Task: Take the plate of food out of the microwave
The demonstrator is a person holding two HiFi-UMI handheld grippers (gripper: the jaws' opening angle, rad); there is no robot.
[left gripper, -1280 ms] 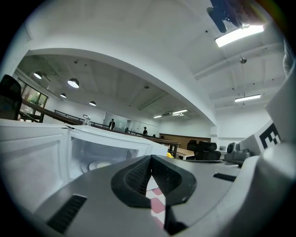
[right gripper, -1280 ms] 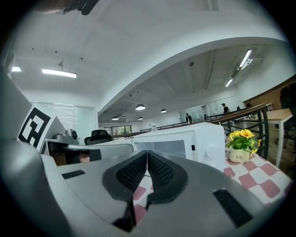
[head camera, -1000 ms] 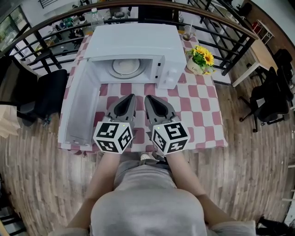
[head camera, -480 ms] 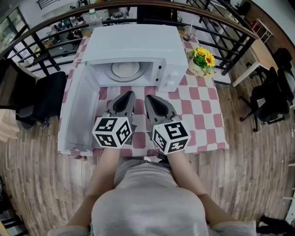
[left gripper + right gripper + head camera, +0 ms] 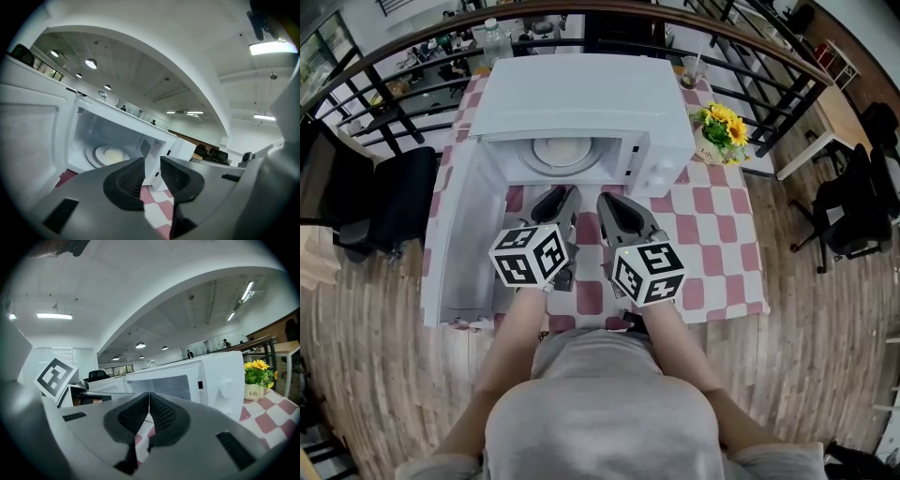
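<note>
Closer to the microwave [image 5: 581,89] now; my left gripper [image 5: 559,197] has just been opening, jaws slightly apart and empty, while my right gripper [image 5: 612,201] stays pressed together. That narrow gap could shove the plate of food [image 5: 562,152], upper centre, deeper.

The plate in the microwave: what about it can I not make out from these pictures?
- Head view: the microwave roof cuts off the back of the plate; the food is too small to identify.
- Left gripper view: the left gripper, jaws just opening and empty, covers part of the plate's near rim; the food is a pale blur.
- Right gripper view: the plate does not show behind the right gripper.
</note>
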